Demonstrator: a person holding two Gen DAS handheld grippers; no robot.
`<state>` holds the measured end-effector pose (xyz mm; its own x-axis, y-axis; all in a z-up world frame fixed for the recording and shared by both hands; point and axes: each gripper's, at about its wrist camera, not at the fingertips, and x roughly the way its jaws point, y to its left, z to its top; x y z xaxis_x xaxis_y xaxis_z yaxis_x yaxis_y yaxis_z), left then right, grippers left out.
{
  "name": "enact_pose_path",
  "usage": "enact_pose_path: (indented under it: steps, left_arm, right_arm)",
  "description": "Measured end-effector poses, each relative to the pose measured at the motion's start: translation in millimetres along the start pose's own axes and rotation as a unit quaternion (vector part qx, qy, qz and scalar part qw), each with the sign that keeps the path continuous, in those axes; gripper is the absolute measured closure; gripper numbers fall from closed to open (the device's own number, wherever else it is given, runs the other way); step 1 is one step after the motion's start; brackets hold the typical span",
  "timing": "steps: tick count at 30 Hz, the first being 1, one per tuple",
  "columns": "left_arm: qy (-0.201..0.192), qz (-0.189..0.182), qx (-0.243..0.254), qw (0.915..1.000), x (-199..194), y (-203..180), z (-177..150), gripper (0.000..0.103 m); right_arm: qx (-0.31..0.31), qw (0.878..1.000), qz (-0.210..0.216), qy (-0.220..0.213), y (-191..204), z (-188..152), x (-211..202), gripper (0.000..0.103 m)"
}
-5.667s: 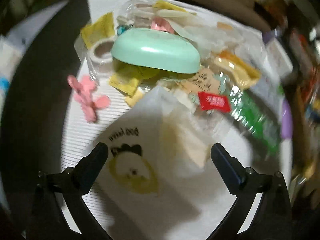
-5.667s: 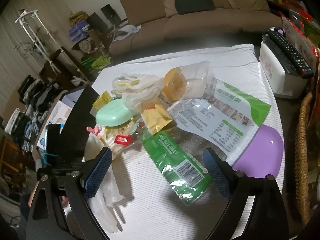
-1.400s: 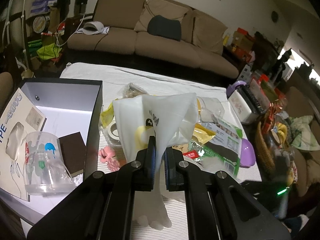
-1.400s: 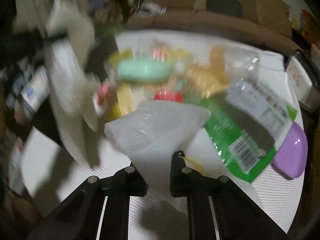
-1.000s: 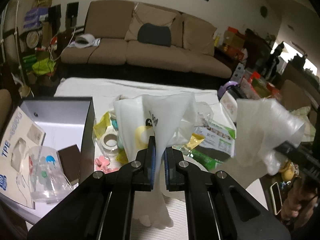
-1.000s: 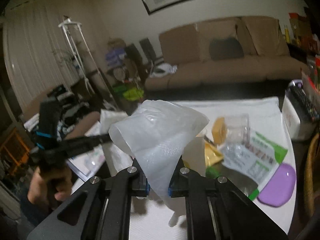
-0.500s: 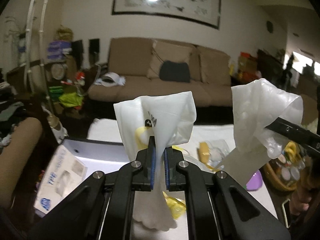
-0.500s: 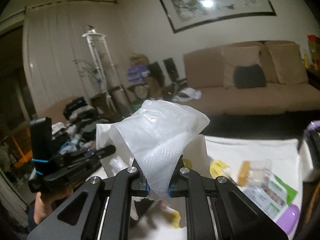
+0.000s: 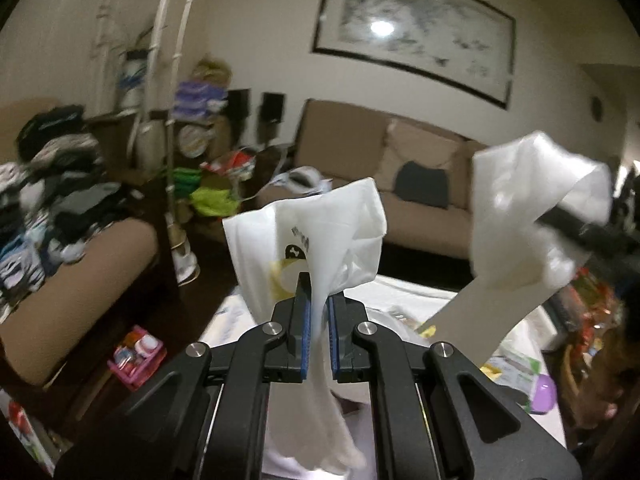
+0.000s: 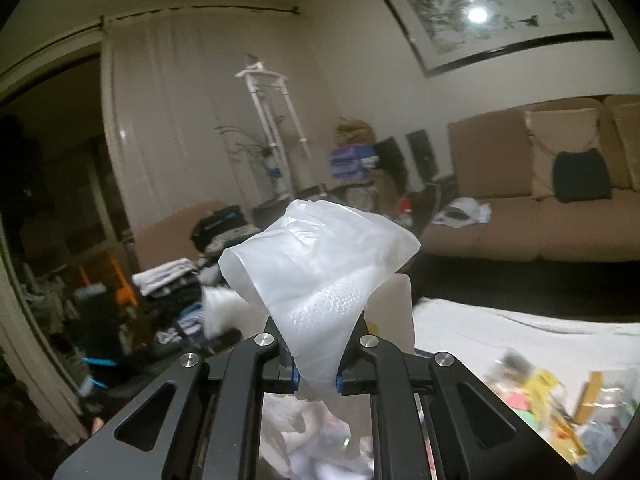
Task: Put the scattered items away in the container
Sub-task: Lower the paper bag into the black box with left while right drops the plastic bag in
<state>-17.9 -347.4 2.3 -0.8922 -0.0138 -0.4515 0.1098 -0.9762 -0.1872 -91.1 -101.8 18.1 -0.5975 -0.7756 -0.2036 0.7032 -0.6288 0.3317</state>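
Left claw point(image 9: 318, 320) is clamped tight on a white printed bag point(image 9: 308, 236), w/ the bag's top fanning up above the blue pads and its lower end hanging down between the claw's arms. The bag shows a yellow-and-black print near the pinch point. Bag is held up in the air, clear of the counter point(image 9: 408, 292), which sits below and behind it under a white cloth.

Right claw point(image 10: 316, 364) is likewise closed hard on a clear, frosted plastic bag point(image 10: 320, 264); the bag flares out above the pads and more crumpled film hangs below. In the left wrist view the same clear bag appears at right, blurred, raised about level w/ the printed one and well apart from it.

Scattered items point(image 10: 560, 400) — yellow packets, clear wrappers, blurred — lie on the counter at lower right of the right wrist view. A purple lid point(image 9: 542, 394) sits at the counter's edge. Brown sofa point(image 9: 420, 184) and framed picture point(image 9: 412, 36) are behind. The container isn't clearly visible in either view.
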Motion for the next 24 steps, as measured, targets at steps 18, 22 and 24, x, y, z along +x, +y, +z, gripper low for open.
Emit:
enact_pose_path:
  steps: [18, 22, 24]
  left_arm:
    - [0.106, -0.023, -0.027, 0.9938, 94.8, 35.5, -67.8, 0.096]
    - [0.122, 0.003, -0.009, 0.9925, 102.0, 24.5, -75.3, 0.096]
    - [0.125, 0.018, -0.003, 0.9921, 102.0, 21.5, -77.5, 0.096]
  right_arm:
    - [0.077, 0.979, -0.051, 0.183, -80.5, -147.2, 149.6, 0.093]
    - [0.080, 0.973, -0.041, 0.213, -84.0, -167.7, 163.7, 0.093]
    - [0.094, 0.974, -0.023, 0.207, -84.8, -171.7, 169.9, 0.093]
